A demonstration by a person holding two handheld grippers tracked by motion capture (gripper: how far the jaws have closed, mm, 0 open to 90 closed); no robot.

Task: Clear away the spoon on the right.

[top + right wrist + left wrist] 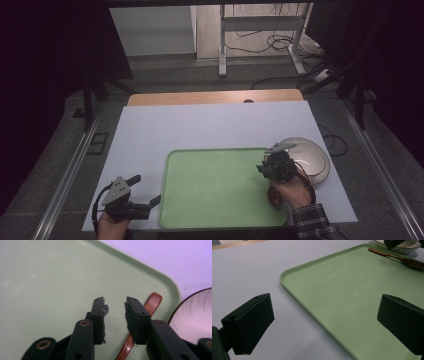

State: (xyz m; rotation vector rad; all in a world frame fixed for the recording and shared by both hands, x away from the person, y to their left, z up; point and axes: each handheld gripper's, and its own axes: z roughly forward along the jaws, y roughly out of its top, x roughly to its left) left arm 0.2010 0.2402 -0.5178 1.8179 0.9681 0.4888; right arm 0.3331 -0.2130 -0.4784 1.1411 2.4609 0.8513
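Lay flat near the front edge of the white table (pixel 210 125): a green tray (pixel 215 187), its long sides parallel to that edge. Sat just off the tray's right edge, close to the table's right edge: a pale bowl (pixel 312 155) with a dark rim, its inside ribbed as seen in the right gripper view. Rested inside the tray along its right edge: a brown wooden spoon (pixel 274 195), handle toward the far right corner of the tray, the wider end toward the near right corner, partly hidden under the hand.

Hovered over the tray's right side, just beside the bowl: the right gripper (pixel 261 170), held by a hand with a plaid sleeve. Stood a little apart, in the right gripper view, the two black jaws of that gripper (pixel 114 306), with nothing between them; passed under the right-hand jaw, the spoon (pixel 147 315), not clamped. Showed worn, ragged inner edges on both pads.

Sat at the front left corner of the table, left of the tray: the left gripper (pixel 145 190), with the grey plate on top. Spread wide, in the left gripper view, the jaws of that gripper (pixel 324 322), one over the bare table and one over the tray (pixel 342 290), holding nothing. Visible at the top right of that view: the spoon (pixel 397 258) and part of the bowl (pixel 402 246).
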